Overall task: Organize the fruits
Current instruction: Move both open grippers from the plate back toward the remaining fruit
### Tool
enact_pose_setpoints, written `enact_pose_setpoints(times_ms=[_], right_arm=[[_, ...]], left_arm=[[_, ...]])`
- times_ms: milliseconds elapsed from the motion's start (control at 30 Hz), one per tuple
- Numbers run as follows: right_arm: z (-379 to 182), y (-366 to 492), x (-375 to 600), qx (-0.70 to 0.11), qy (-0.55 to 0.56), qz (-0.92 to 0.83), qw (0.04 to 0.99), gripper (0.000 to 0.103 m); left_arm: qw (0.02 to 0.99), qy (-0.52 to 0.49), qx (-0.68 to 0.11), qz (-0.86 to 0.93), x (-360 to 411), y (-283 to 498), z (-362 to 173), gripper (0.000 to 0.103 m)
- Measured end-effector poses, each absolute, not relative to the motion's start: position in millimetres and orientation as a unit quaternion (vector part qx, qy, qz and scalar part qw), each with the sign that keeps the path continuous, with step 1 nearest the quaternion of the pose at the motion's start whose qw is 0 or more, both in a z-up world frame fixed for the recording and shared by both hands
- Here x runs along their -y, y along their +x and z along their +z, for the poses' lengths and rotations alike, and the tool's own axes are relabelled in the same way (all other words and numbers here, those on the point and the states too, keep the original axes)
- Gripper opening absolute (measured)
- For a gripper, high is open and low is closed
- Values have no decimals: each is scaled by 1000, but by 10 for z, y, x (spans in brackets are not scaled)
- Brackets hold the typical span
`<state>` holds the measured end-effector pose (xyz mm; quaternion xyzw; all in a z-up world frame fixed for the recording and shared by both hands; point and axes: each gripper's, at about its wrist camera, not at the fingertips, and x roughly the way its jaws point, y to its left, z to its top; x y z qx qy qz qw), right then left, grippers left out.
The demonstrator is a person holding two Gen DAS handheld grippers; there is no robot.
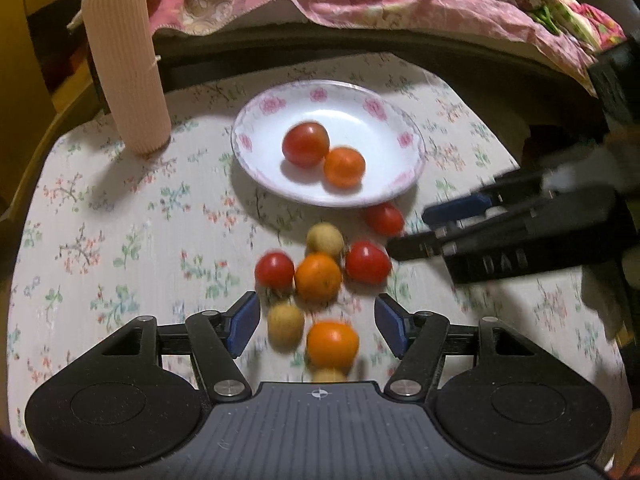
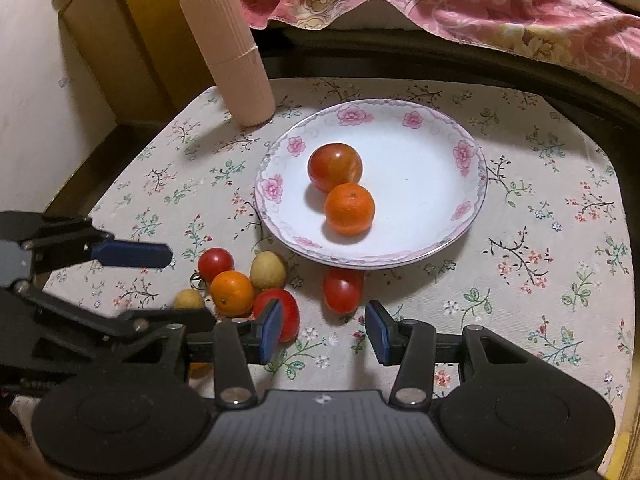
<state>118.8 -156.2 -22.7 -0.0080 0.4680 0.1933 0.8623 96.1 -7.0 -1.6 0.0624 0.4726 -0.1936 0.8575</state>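
Round glossy orange [image 1: 332, 343] on woven tablecloth [image 1: 120, 240]

A home, most likely a bedroom. A bed stands right behind the small tabletop [image 2: 540, 280], its pink flowered blanket [image 2: 460, 4] hanging over a dark frame. The tabletop carries a floral cloth, domestic in look. On it are a white plate [image 2: 420, 240] with pink flower rim, loose fruit and a ribbed pink cup [image 2: 228, 52]. Yellow wooden furniture [image 2: 132, 28] stands against a plain white wall at left.
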Motion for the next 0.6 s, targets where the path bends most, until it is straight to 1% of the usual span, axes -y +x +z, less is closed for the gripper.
enact_pose_setpoints(times_ms=[133, 333, 600], right_arm=[[-223, 1162, 1526, -470, -7, 199, 860, 47], [-209, 1117, 1390, -471, -12, 216, 855, 47], [-189, 993, 1242, -473, -22, 253, 844, 47]], left_arm=[[846, 67, -486, -208, 84, 793, -104, 70], [835, 75, -503, -210, 122, 691, -262, 67], [829, 80, -514, -206, 130, 726, -347, 57]])
